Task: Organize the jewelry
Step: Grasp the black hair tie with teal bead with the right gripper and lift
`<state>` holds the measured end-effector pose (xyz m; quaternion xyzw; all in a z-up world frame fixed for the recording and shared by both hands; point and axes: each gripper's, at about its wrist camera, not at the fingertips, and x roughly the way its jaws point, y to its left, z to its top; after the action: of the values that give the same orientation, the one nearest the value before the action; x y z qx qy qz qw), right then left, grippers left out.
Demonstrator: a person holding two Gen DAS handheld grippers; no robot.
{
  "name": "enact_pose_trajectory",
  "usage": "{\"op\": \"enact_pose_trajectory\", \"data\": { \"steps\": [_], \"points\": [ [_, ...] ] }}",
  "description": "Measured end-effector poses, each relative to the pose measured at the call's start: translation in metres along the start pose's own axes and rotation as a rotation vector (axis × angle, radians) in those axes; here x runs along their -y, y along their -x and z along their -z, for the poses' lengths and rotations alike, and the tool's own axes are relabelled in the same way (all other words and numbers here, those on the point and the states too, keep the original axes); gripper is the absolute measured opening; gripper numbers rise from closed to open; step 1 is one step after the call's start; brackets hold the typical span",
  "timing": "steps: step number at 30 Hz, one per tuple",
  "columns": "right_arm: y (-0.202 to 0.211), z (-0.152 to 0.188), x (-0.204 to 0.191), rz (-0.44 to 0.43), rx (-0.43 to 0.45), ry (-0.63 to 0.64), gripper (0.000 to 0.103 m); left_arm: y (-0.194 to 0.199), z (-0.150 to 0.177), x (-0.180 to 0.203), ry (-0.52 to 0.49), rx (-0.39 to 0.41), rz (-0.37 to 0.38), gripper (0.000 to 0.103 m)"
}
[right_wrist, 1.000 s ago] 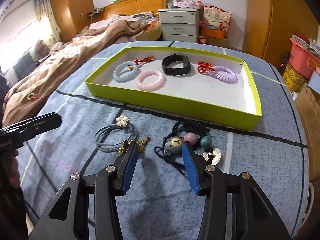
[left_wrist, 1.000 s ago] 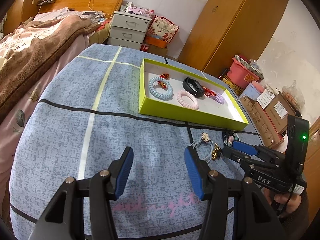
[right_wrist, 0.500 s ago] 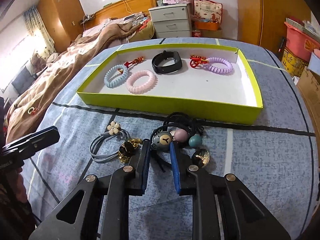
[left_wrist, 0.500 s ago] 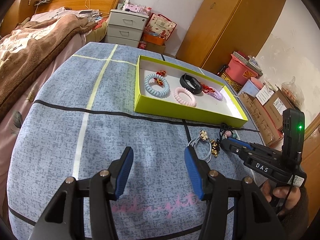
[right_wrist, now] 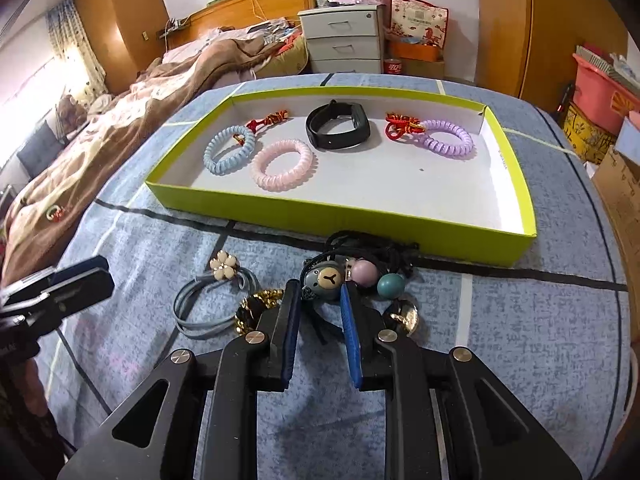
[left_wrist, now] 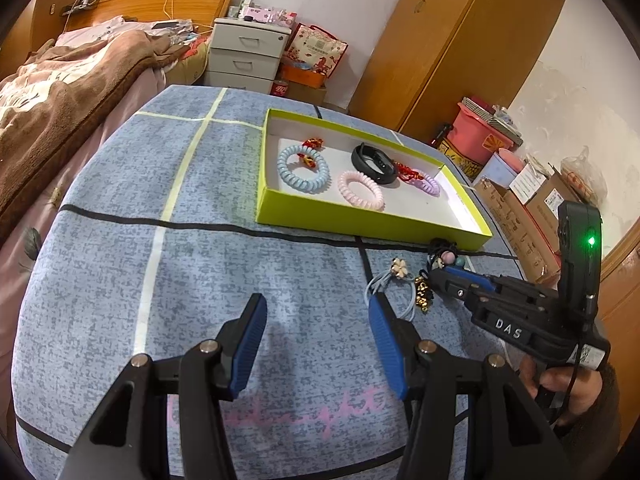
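Note:
A lime-green tray point(right_wrist: 516, 168) point(left_wrist: 280, 208) on the blue tablecloth holds blue, pink and purple coil bracelets, a black band point(right_wrist: 338, 126) and red knot charms. In front of it lie loose hair ties. My right gripper point(right_wrist: 320, 300) has closed on the black hair tie with the grey bear charm point(right_wrist: 326, 280); pink and teal beads point(right_wrist: 390, 285) lie beside it. A grey tie with a cream flower point(right_wrist: 224, 268) and a gold charm lie to its left. My left gripper point(left_wrist: 316, 320) is open and empty above bare cloth, left of the right gripper point(left_wrist: 436, 276).
A bed with a brown blanket point(left_wrist: 60, 92) runs along the table's left side. A white drawer unit point(left_wrist: 244, 56) and a wooden wardrobe point(left_wrist: 460, 40) stand behind. Cardboard boxes and a pink tub point(left_wrist: 480, 136) crowd the floor at the right.
My right gripper has moved forward over the bear hair tie and its jaws have narrowed around the charm. The left gripper has stayed open and drifted only slightly.

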<state>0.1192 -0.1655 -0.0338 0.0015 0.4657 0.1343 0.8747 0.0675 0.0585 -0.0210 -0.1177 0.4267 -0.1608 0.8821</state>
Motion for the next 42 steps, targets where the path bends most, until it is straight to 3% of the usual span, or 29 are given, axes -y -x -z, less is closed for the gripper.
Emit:
{"op": "enact_pose_trajectory", "data": {
  "steps": [1,15,24,29,32,34,38,42],
  "points": [
    [0.000,0.000,0.000,-0.008,0.001,-0.001,0.006,0.000,-0.001,0.001,-0.002,0.001,-0.001,0.055],
    [0.060,0.018,0.018,-0.056,0.107,-0.049,0.005,-0.006,-0.002,0.015,-0.026,-0.014,0.019,0.055],
    [0.069,0.033,0.035,0.029,0.093,-0.049,0.005,-0.016,-0.003,0.035,-0.081,-0.038,0.048,0.055],
    [0.067,0.045,0.055,0.039,0.047,-0.089,0.005,-0.019,-0.003,0.037,-0.085,-0.044,0.046,0.055],
    [0.070,0.044,0.062,-0.011,0.076,-0.129,0.006,-0.019,-0.003,0.038,-0.084,-0.042,0.045,0.055],
    [0.070,0.042,0.064,0.002,0.081,-0.134,0.006,-0.019,-0.003,0.040,-0.083,-0.043,0.044,0.055],
    [0.060,0.048,0.066,0.056,-0.007,-0.096,0.006,-0.018,-0.004,0.044,-0.099,-0.041,0.047,0.055],
    [0.069,0.053,0.070,0.057,0.017,-0.087,0.010,-0.019,-0.007,0.048,-0.109,-0.041,0.049,0.055]
  ]
}}
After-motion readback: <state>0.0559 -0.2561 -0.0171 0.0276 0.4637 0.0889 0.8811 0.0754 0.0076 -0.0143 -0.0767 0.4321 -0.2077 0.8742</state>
